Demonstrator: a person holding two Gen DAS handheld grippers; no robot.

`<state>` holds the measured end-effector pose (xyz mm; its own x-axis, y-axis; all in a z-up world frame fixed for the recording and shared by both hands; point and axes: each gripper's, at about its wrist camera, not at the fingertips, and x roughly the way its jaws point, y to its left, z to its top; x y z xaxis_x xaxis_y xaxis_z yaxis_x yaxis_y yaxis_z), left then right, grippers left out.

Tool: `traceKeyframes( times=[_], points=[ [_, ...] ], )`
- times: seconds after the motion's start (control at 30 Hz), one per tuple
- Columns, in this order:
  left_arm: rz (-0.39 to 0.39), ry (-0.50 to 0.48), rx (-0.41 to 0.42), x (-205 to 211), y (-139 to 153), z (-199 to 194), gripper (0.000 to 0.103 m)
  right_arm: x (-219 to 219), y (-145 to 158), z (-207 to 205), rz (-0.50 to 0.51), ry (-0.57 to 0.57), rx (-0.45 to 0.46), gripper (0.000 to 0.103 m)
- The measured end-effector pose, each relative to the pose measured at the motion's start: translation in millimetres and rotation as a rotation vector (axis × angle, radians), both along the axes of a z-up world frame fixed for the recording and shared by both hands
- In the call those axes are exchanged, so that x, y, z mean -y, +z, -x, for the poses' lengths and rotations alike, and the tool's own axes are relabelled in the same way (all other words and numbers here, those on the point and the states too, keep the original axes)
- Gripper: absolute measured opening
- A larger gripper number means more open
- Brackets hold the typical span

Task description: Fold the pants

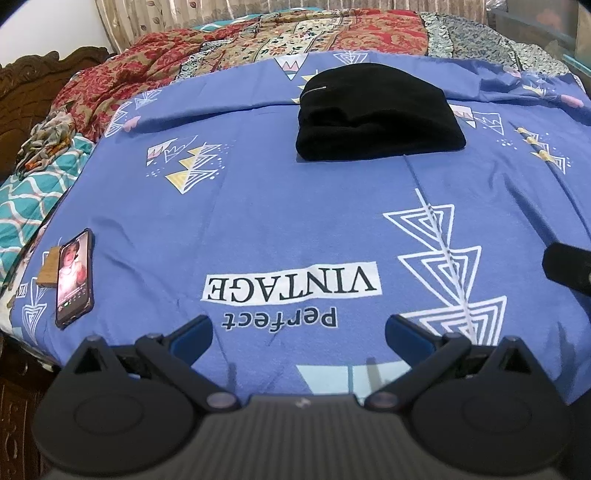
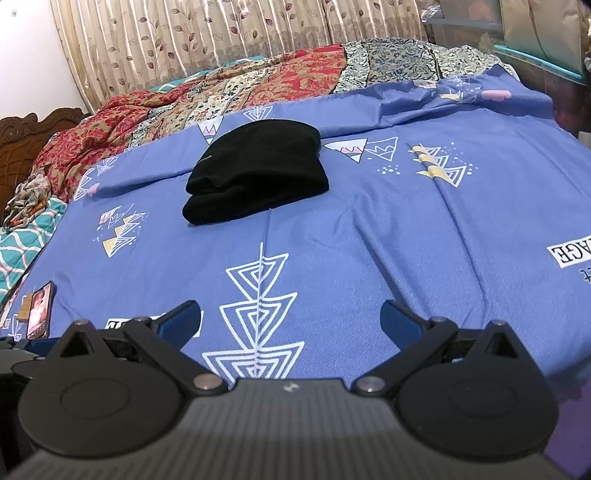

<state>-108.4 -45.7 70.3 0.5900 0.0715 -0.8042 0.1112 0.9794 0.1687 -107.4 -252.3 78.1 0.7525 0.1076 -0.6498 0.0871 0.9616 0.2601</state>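
Black pants [image 1: 378,114] lie folded into a compact bundle on the blue patterned bedsheet [image 1: 258,206], toward the far middle of the bed. In the right wrist view the same pants [image 2: 256,173] sit up and left of centre. My left gripper [image 1: 299,332] hovers over the near part of the sheet, well short of the pants, open and holding nothing. My right gripper [image 2: 291,317] is also open and bare, equally far back from the pants. A black part of the right gripper [image 1: 569,267] shows at the right edge of the left wrist view.
A phone [image 1: 74,277] with a lit screen lies near the sheet's left edge, beside a small brown card. A red patterned quilt [image 1: 221,48] is bunched along the far side, with a teal blanket [image 1: 29,206] at left. A carved wooden headboard [image 2: 26,136] and curtains [image 2: 221,33] stand behind.
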Motion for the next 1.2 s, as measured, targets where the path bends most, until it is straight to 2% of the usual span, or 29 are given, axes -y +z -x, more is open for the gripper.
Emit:
traceKeyframes(
  times=[0.97,1.2],
  points=[
    [0.04,-0.022,-0.015,2,-1,1,0.103,11,-6,-3,-0.038,0.0,-0.026,0.103],
    [0.018,-0.016,-0.025,3,-2,1,0.103,13,-7,-4,-0.042,0.0,-0.029,0.103]
  ],
)
